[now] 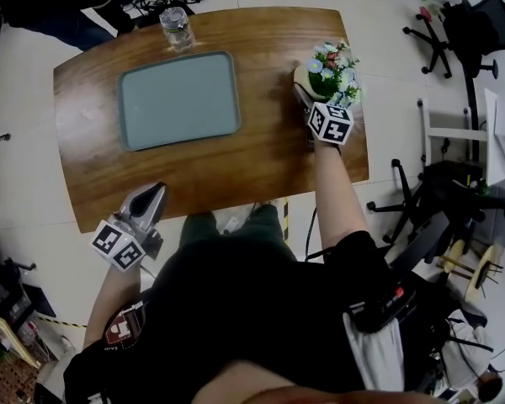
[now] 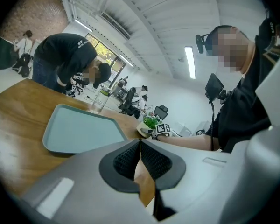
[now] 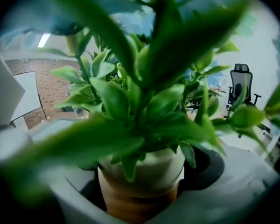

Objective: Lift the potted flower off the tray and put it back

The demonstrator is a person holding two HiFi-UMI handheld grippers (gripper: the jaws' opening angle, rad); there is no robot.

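Observation:
The potted flower [image 1: 332,68], pale blue and pink blooms over green leaves in a cream and tan pot, stands on the wooden table [image 1: 236,167] to the right of the grey-green tray [image 1: 178,99], which holds nothing. My right gripper [image 1: 307,89] reaches it from the near side. In the right gripper view the pot [image 3: 144,169] fills the space between the jaws and both dark pads [image 3: 210,164] lie against its sides, so my right gripper [image 3: 147,185] is shut on it. My left gripper [image 1: 156,189] hovers at the table's near edge, shut and holding nothing [image 2: 140,146].
A clear water bottle [image 1: 176,28] stands just beyond the tray's far edge. A person in dark clothes [image 1: 67,7] bends over at the far left corner. Office chairs [image 1: 454,23] and cluttered stands crowd the floor to the right of the table.

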